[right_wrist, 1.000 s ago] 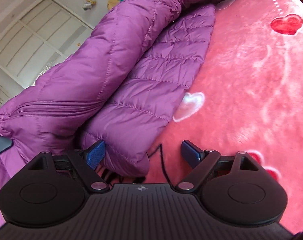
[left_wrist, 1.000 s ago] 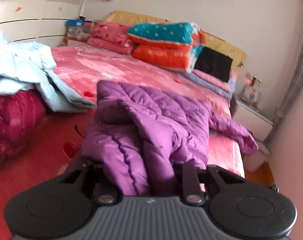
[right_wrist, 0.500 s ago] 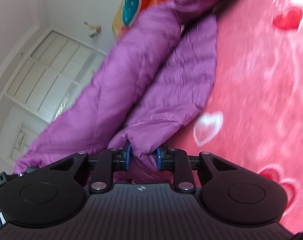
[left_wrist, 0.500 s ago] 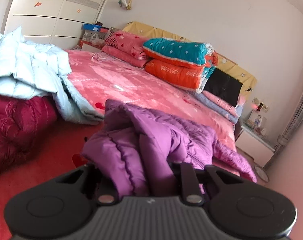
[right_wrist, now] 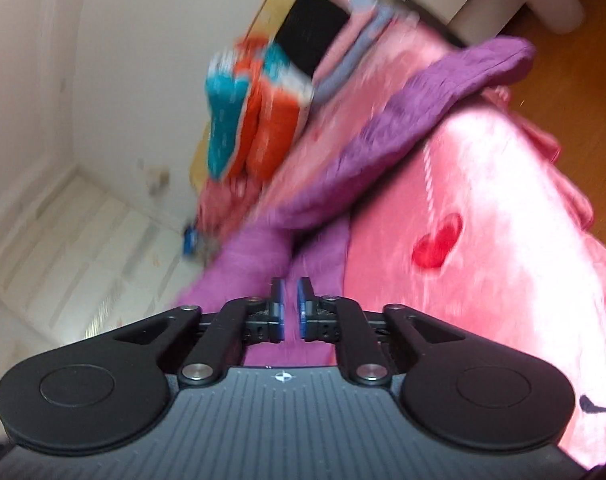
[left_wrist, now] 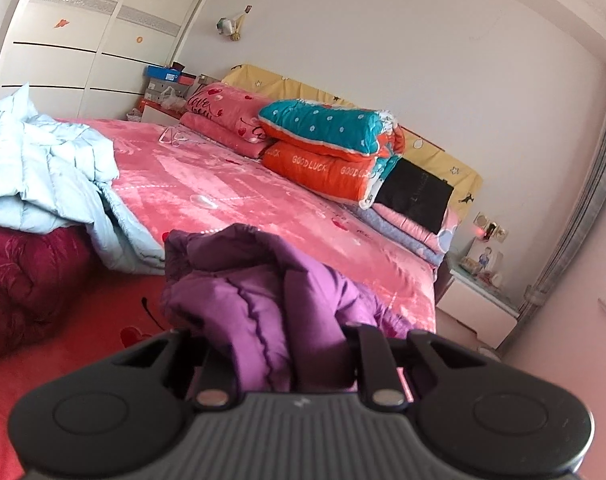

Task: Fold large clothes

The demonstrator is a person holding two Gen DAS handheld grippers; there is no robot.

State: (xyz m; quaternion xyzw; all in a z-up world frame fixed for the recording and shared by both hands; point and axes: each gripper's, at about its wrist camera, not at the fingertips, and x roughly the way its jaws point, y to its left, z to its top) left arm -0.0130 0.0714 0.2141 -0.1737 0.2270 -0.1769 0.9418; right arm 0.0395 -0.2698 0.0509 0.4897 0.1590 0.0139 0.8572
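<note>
Clamping purple jacket: left gripper | right gripper: pinching it, just widening | quilt: GOODLUCK

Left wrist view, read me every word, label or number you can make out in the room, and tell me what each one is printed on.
"GOOD LUCK", white letters, twice along the side of the orange quilt.
"Love", dark cursive on the pink folded blanket; the smaller script beneath it is too small to read.
Faint lettering on the black cushion: too dim to read.
Labels on the blue box by the wardrobe: too small to read.
Right wrist view: blurred, nothing readable.
</note>
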